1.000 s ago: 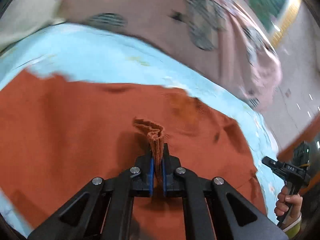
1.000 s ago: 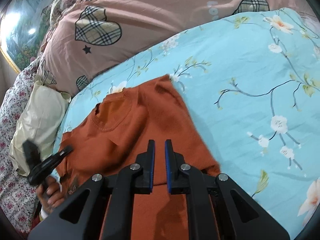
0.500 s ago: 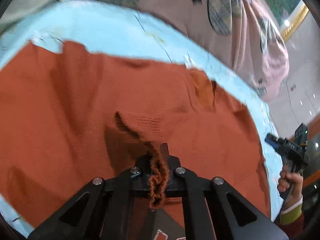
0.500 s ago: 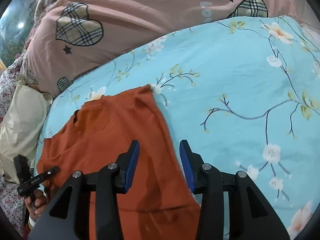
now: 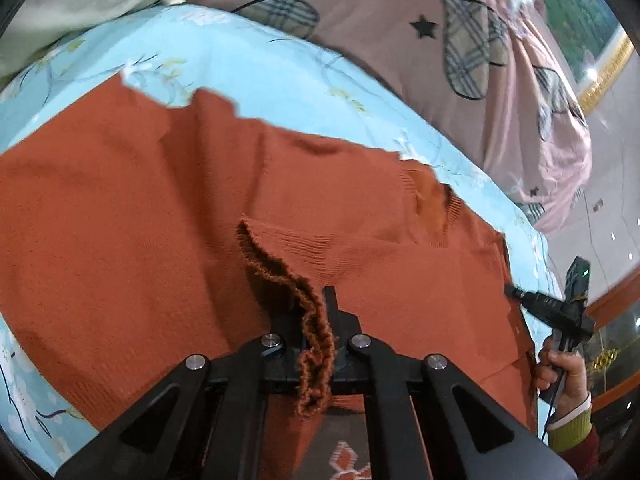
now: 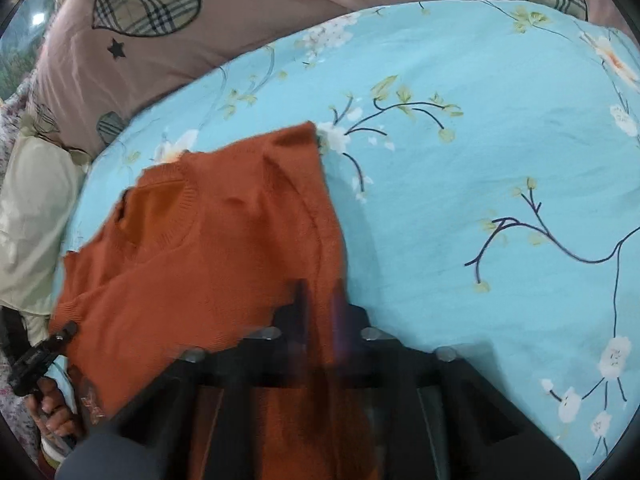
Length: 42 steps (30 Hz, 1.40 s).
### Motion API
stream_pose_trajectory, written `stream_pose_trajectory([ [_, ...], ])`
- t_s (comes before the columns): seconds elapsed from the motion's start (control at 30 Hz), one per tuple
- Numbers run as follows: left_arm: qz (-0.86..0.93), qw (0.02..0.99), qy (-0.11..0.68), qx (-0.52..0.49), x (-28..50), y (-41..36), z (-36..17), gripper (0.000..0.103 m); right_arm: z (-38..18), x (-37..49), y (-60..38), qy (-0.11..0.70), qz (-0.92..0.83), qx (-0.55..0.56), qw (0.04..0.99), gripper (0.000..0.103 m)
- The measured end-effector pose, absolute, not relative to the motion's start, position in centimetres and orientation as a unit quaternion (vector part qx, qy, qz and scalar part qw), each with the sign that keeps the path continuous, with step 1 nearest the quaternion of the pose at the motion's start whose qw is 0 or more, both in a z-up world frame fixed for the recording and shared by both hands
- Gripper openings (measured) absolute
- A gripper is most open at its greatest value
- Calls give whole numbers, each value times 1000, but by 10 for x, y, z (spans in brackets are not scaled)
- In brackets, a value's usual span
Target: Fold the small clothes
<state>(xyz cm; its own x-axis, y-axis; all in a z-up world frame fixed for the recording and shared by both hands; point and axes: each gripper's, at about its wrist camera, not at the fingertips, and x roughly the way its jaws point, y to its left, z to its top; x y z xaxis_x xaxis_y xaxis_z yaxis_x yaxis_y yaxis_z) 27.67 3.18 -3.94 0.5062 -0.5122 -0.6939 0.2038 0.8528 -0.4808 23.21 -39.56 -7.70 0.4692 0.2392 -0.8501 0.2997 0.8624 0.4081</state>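
Note:
An orange knitted sweater (image 5: 160, 220) lies spread on the light blue flowered bedsheet (image 5: 240, 60). My left gripper (image 5: 316, 320) is shut on the sweater's ribbed hem edge (image 5: 288, 280), which bunches up between the fingers. In the right wrist view the sweater (image 6: 224, 248) lies with its neckline at the left. My right gripper (image 6: 320, 300) is blurred over the sweater's right edge, its fingers close together with cloth between them. The right gripper also shows in the left wrist view (image 5: 556, 308), held by a hand.
A pink quilt with plaid hearts (image 5: 460, 40) is bunched along the far side of the bed (image 6: 200, 12). A cream pillow (image 6: 28, 216) lies at the left. The bed edge and the floor (image 5: 600, 216) show at the right.
My right gripper opened half a second ago, and its fingers have now come together at the sweater's right edge. My left gripper kept its hold on the hem and shifted over the sweater.

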Motion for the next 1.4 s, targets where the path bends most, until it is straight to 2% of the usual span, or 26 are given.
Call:
stream_pose_trajectory([
  [0.13,-242,859,428,-145,276,7,-23,4,-38,210,-417,448,-45,275,849,10],
  [0.33,-219,851,463,-120,292,-4,-48,4,-82,212,-430,498,-93,280,815,13],
  [0.43,-224,852,459,-115,290,-1,-48,4,-53,198,-423,466,-136,256,836,20],
  [0.5,-220,852,462,-107,291,-3,-51,4,-38,196,-410,450,-101,255,850,20],
  [0.63,-202,859,463,-82,285,-1,-53,6,-53,201,-369,501,-22,230,834,21],
  [0.7,-196,861,462,-81,278,8,-51,7,-72,195,-378,523,-62,222,821,17],
  [0.77,-181,868,455,-74,265,27,-45,7,-70,176,-397,497,-74,277,819,13],
  [0.8,-177,872,451,-71,259,35,-41,7,-63,166,-400,487,-85,286,821,16],
  [0.87,-167,879,442,-68,244,55,-33,7,-47,153,-393,483,-114,256,830,34],
  [0.9,-165,880,439,-68,237,63,-29,8,-40,146,-386,475,-98,258,836,36],
  [0.93,-166,880,439,-68,230,71,-27,14,-34,139,-380,469,-74,270,838,41],
  [1.0,-169,880,439,-63,220,79,-23,29,-26,131,-361,466,-40,278,839,42],
  [1.07,-175,882,435,-46,209,79,-21,54,-24,125,-341,467,-18,276,840,44],
  [1.1,-174,885,431,-33,204,78,-20,59,-24,125,-329,468,-7,281,838,44],
  [1.13,-170,888,427,-14,200,74,-21,69,-24,120,-321,471,8,287,834,44],
  [1.17,-166,889,426,-2,198,72,-22,73,-26,117,-310,477,22,292,829,45],
  [1.33,-158,880,446,34,207,65,-41,73,-36,99,-274,492,49,304,814,45],
  [1.4,-147,879,450,50,211,64,-49,54,-38,99,-270,498,53,305,810,45],
])
